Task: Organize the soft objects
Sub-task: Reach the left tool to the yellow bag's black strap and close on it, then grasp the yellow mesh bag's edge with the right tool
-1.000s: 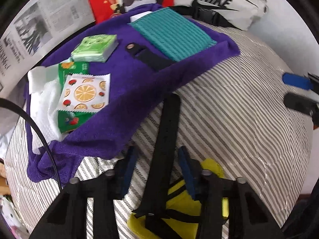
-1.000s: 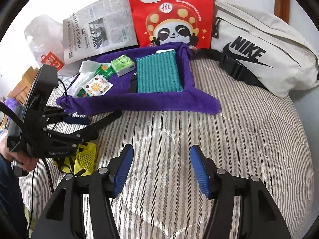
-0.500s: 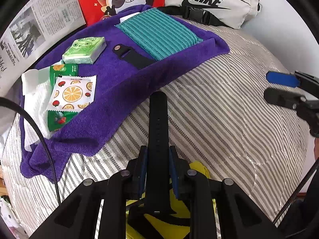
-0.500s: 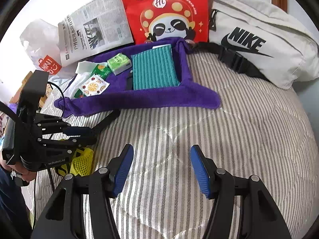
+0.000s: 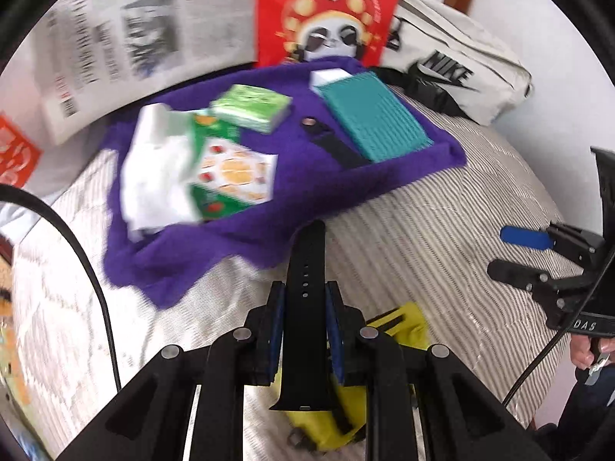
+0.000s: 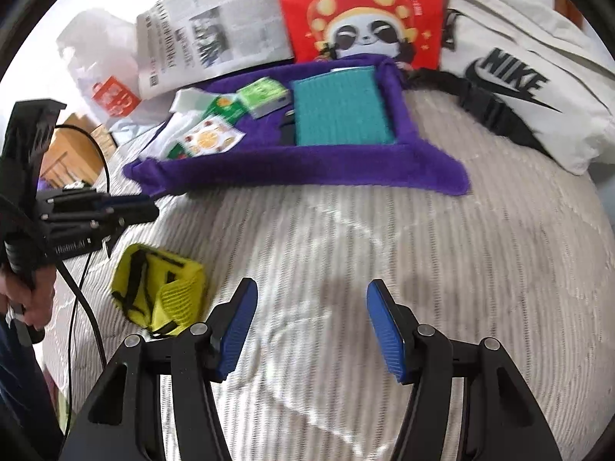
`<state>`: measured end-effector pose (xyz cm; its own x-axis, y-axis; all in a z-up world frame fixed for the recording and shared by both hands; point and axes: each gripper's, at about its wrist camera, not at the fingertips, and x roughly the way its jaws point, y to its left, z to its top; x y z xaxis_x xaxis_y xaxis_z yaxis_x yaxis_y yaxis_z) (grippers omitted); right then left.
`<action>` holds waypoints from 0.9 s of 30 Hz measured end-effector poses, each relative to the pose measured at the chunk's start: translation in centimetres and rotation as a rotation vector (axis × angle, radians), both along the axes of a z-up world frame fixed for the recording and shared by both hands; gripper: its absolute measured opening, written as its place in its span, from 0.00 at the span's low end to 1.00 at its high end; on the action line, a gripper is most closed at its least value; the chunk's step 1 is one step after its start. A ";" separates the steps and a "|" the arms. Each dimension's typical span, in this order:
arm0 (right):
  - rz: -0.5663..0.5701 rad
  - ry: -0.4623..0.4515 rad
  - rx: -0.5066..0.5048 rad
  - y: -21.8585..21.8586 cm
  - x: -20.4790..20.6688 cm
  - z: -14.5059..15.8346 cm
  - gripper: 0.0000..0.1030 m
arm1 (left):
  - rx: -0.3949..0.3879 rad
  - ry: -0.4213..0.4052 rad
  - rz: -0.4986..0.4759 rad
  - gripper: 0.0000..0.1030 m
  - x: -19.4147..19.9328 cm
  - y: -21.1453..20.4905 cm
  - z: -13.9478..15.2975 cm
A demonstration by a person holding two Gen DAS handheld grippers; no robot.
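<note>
Gripping the black watch strap (image 5: 305,280) lifted off the bed (image 6: 384,238), the left tongs (image 5: 303,322) aim it at the purple towel (image 5: 269,207) (its mate lies there) — right tongs (image 6: 311,330) spread, empty.

We read "NIKE" in black letters with swoosh on white bag (image 6: 538,77). Same word shows on white bag in left wrist view. We read "DAS" in pale letters on black body of right gripper (image 5: 530,253) in left wrist view. Print on newspaper (image 6: 207,38) too blurred for us. Writing on red panda bag (image 6: 361,11) and on orange-slice packet (image 6: 209,138) too small for us to read.
</note>
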<state>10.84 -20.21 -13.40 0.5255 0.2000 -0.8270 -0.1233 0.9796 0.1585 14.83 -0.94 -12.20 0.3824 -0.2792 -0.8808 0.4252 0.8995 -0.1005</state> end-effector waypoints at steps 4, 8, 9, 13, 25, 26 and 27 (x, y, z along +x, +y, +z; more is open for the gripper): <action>0.053 0.015 0.035 2.5 -0.4 -0.2 0.57 | -0.010 -0.007 0.062 0.17 -0.7 3.1 -0.2; 0.112 0.035 0.069 5.2 -0.4 -0.3 0.57 | -0.032 0.000 0.085 0.17 -1.1 4.4 -1.0; 0.119 0.039 0.057 5.9 -0.4 -0.4 0.57 | -0.032 0.005 0.092 0.17 -1.2 4.8 -1.4; 0.153 0.044 0.021 8.0 -0.5 -0.2 0.57 | -0.065 0.018 0.098 0.18 -1.8 5.9 -2.5; 0.147 0.109 0.017 8.9 0.5 -1.8 0.57 | -0.029 0.031 0.077 0.19 -0.7 4.9 -4.5; 0.147 0.117 0.026 9.0 0.7 -2.0 0.57 | -0.026 0.027 0.077 0.19 -0.5 4.7 -4.5; 0.148 0.118 0.030 9.1 0.7 -2.1 0.57 | -0.018 0.024 0.076 0.19 -0.4 4.6 -4.5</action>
<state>11.54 -11.15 -15.55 0.3886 0.2934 -0.8734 -0.2443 0.9468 0.2093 14.40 3.65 -16.71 0.3821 -0.2659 -0.8850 0.3528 0.9271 -0.1263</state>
